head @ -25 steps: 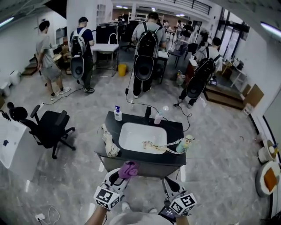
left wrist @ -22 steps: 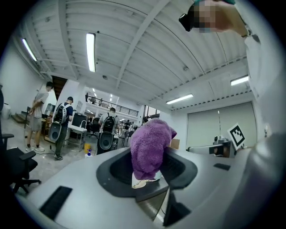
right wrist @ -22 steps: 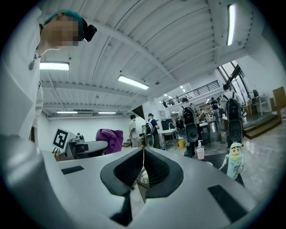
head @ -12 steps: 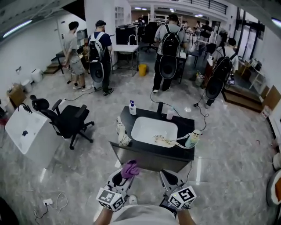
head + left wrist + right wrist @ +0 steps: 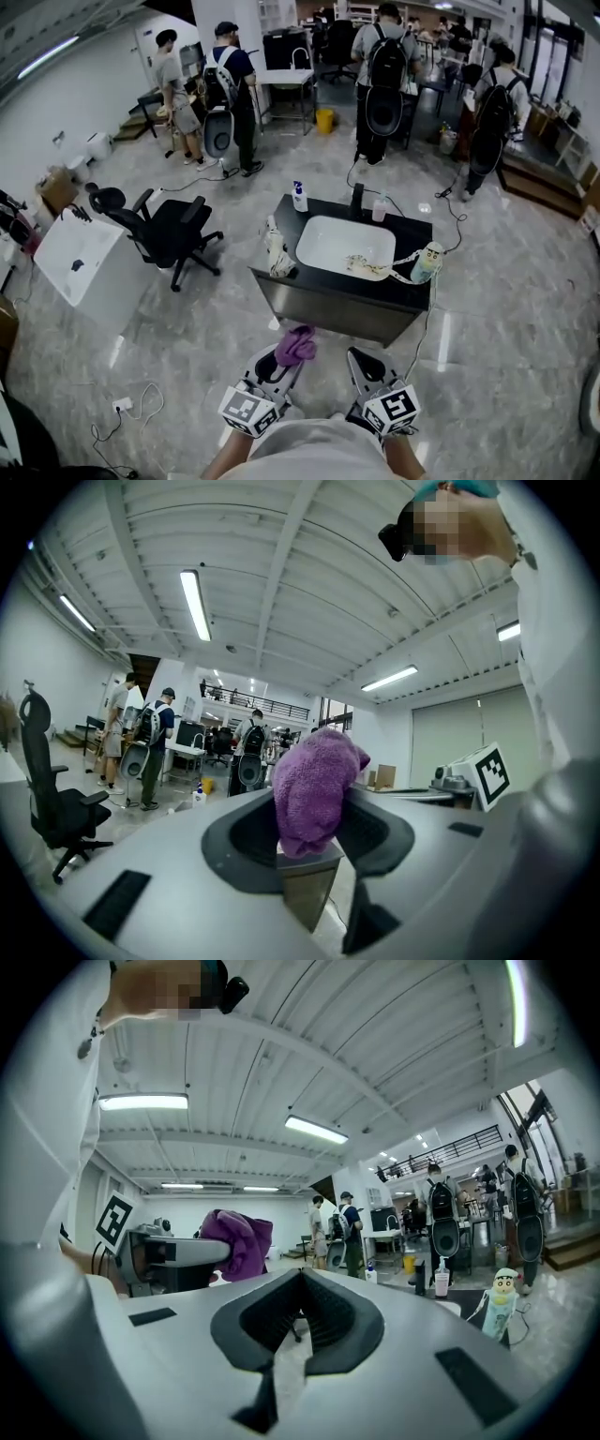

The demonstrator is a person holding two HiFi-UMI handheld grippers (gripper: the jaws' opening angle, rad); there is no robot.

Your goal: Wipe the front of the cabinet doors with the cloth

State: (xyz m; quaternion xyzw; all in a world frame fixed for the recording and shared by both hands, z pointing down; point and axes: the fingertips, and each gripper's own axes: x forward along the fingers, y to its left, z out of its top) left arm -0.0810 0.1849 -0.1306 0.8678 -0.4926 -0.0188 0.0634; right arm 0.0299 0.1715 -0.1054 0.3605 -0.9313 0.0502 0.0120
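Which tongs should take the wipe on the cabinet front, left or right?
Left. The left tongs are shut on the purple cloth, which points toward the cabinet doors. The right tongs are shut with nothing between them, so they would need the cloth handed over first.

The left gripper (image 5: 284,362) and right gripper (image 5: 360,358), at the bottom centre of the head view, have pale grey shells. Their jaws are lined in black and ribbed inside, and black rectangular slots mark the tops. Each carries a white cube with black square markers: left cube (image 5: 249,411), right cube (image 5: 392,410). The person wears a light grey top (image 5: 309,457).
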